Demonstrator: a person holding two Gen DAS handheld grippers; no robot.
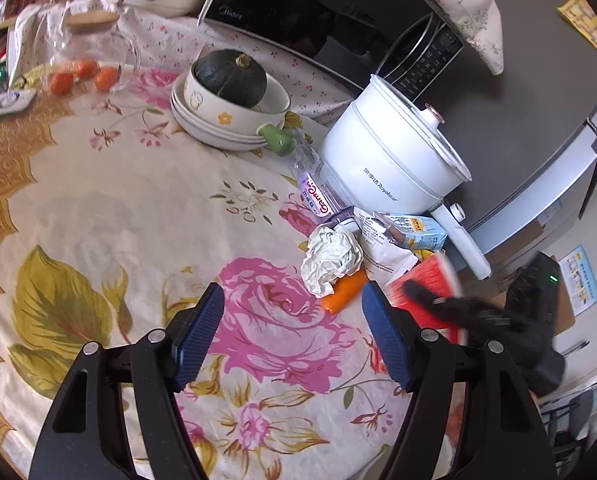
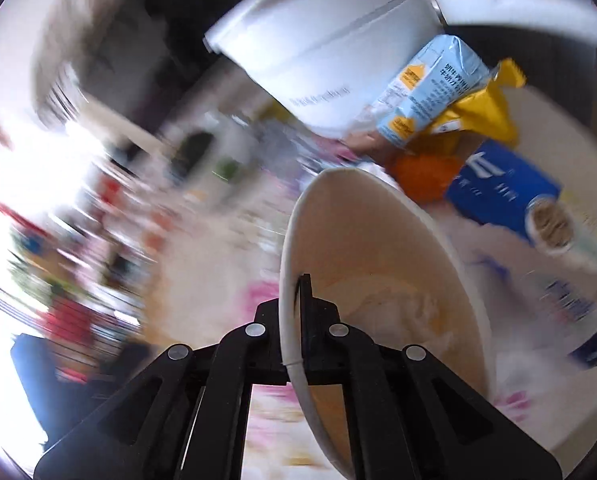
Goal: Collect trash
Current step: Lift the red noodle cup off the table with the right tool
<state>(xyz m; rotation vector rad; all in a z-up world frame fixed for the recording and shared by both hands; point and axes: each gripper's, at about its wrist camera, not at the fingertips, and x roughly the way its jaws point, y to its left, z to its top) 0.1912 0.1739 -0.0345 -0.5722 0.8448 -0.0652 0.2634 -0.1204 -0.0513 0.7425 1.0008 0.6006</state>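
My left gripper (image 1: pixel 293 292) hangs open over the floral tablecloth (image 1: pixel 118 200), with nothing between its blue pads. Just beyond it lie a crumpled white paper (image 1: pixel 330 258), an orange wrapper (image 1: pixel 344 292), a white torn packet (image 1: pixel 382 248), a light blue milk carton (image 1: pixel 416 230) and a clear plastic bottle (image 1: pixel 318 188). My right gripper (image 2: pixel 296 288) is shut on the rim of a paper cup (image 2: pixel 378 240), tilted on its side with a beige inside. From the left wrist that cup (image 1: pixel 422 280) shows red and blurred, beside the right gripper (image 1: pixel 458 308).
A white electric pot (image 1: pixel 390 156) stands right behind the trash, with stacked bowls holding a green squash (image 1: pixel 230 80) to its left. A black microwave (image 1: pixel 298 4) is at the back. In the right wrist view a yellow wrapper (image 2: pixel 482 108) and blue box (image 2: pixel 498 188) lie past the cup.
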